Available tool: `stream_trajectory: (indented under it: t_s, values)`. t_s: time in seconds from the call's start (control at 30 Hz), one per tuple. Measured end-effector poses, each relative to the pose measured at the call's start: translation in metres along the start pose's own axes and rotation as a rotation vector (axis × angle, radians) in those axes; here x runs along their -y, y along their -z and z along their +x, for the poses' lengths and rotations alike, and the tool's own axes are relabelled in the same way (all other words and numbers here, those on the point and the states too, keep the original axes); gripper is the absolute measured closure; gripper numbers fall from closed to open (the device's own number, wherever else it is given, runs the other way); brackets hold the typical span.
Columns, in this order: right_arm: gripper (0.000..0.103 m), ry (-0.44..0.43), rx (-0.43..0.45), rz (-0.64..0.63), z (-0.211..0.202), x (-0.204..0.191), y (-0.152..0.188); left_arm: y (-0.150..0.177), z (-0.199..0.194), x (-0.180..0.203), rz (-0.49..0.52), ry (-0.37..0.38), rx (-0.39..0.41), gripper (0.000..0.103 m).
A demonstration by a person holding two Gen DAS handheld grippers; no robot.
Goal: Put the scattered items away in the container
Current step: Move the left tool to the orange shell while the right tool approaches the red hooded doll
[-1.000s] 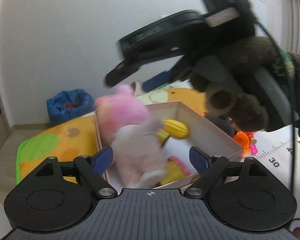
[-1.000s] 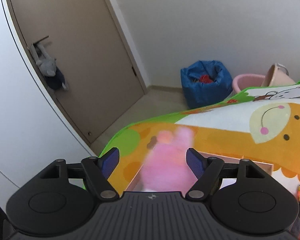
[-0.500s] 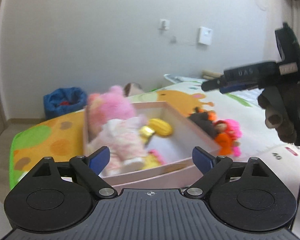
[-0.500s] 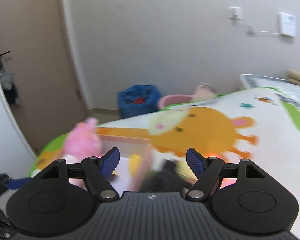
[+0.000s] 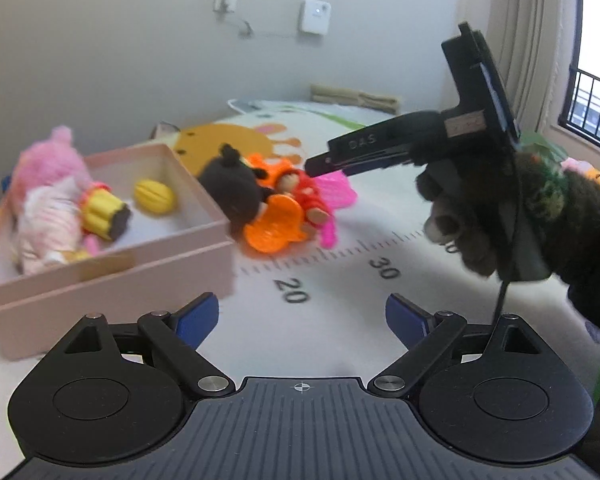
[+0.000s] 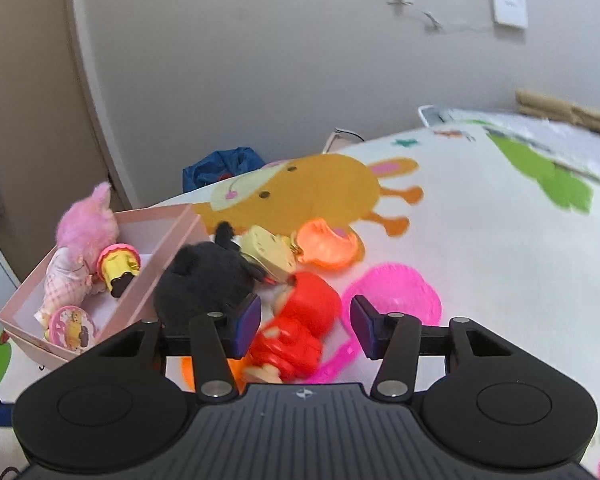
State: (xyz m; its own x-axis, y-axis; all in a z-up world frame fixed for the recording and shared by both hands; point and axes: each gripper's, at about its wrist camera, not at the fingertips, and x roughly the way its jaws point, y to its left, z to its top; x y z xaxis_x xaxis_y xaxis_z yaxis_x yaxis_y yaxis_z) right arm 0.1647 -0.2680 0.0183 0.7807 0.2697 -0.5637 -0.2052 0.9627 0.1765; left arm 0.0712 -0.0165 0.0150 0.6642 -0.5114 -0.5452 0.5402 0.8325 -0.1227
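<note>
A pink box (image 5: 112, 268) (image 6: 162, 222) sits on the play mat, holding a pink plush doll (image 5: 44, 184) (image 6: 86, 234) and small yellow toys (image 5: 154, 196). Right of the box lies a pile: a black plush (image 5: 232, 188) (image 6: 204, 280), a red doll (image 5: 306, 192) (image 6: 306, 316), an orange plastic piece (image 5: 274, 226) (image 6: 326, 244) and a pink plastic piece (image 5: 336, 190) (image 6: 398, 296). My right gripper (image 6: 306, 326) (image 5: 320, 164) is open and hovers over the red doll, which shows between its fingers. Nothing lies between the fingers of my open left gripper (image 5: 302, 316), low over the mat in front of the box.
A gloved hand (image 5: 500, 216) holds the right gripper. The play mat (image 6: 480, 248) stretches right and far, printed with a ruler scale (image 5: 340, 256). A blue bag (image 6: 220, 164) stands by the wall behind the box, and a door (image 6: 24, 120) is at the left.
Both views have swung from the box to the toy pile on its right. The pink plush now rests in the box. My right gripper moved away from the box and down over the red doll.
</note>
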Motion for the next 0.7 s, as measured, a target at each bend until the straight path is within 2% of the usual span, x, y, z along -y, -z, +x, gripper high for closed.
stream_trajectory:
  t_s: [0.13, 0.2, 0.27, 0.33, 0.37, 0.47, 0.7]
  values:
    - [0.053, -0.003, 0.033, 0.071, 0.003, 0.024, 0.018, -0.007, 0.023, 0.014, -0.01, -0.029, -0.018, 0.012]
    - [0.053, 0.005, 0.046, 0.062, -0.001, 0.033, 0.028, -0.014, 0.037, 0.022, -0.018, -0.05, -0.022, 0.019]
    - [0.053, 0.011, 0.063, 0.041, -0.008, 0.042, 0.039, -0.022, 0.051, 0.03, -0.02, -0.076, -0.017, 0.022]
    - [0.053, 0.008, 0.064, 0.074, -0.011, 0.056, 0.054, -0.03, 0.064, 0.039, -0.001, -0.134, 0.012, 0.021]
    - [0.053, -0.024, 0.065, 0.135, -0.013, 0.065, 0.056, -0.033, 0.073, 0.045, 0.025, -0.186, 0.027, 0.02]
    - [0.053, -0.069, 0.12, 0.219, -0.022, 0.08, 0.058, -0.04, 0.101, 0.055, 0.08, -0.308, 0.024, 0.018]
    - [0.052, -0.094, 0.132, 0.23, -0.023, 0.081, 0.059, -0.047, 0.129, 0.065, 0.172, -0.403, -0.025, 0.016]
